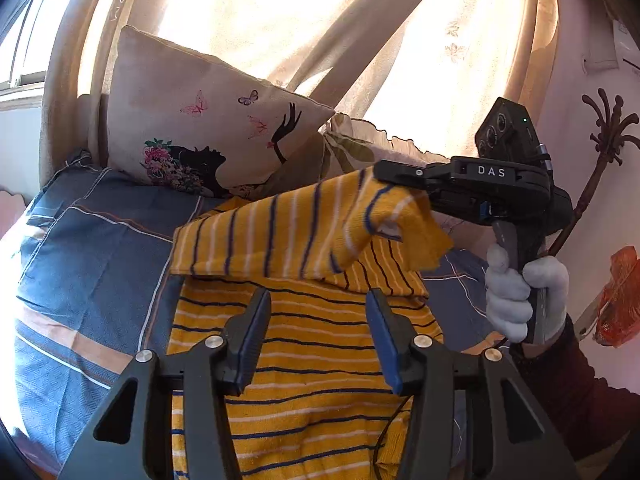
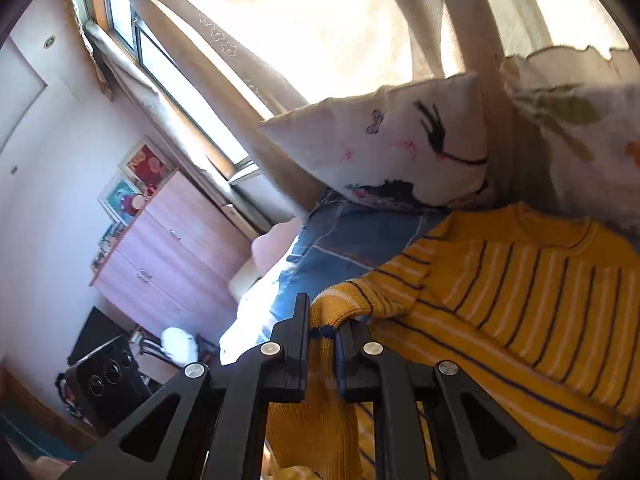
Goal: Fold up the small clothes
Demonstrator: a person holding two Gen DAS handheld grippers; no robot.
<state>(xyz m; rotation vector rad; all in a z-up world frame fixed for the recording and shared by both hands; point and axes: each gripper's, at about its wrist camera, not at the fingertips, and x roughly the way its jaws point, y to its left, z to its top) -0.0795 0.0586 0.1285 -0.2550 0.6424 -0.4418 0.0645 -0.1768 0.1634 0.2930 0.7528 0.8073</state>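
A small yellow knit sweater [image 1: 316, 344] with navy and white stripes lies on the blue checked bedcover [image 1: 92, 240]. My left gripper [image 1: 318, 300] is open and empty, hovering just above the sweater's body. My right gripper [image 2: 323, 332] is shut on the sweater's sleeve [image 2: 340, 300] near its cuff. In the left wrist view the right gripper [image 1: 404, 178] holds that sleeve [image 1: 304, 232] lifted across the sweater's upper part. The sweater's body [image 2: 520, 300] with its neckline [image 2: 556, 236] lies flat in the right wrist view.
A printed pillow [image 1: 200, 120] and a second leaf-print pillow [image 1: 352, 148] lean against the curtain [image 1: 280, 12] at the bed's far side. A wooden dresser [image 2: 168, 248] stands by the window. An orange net bag [image 1: 620, 296] hangs at the right.
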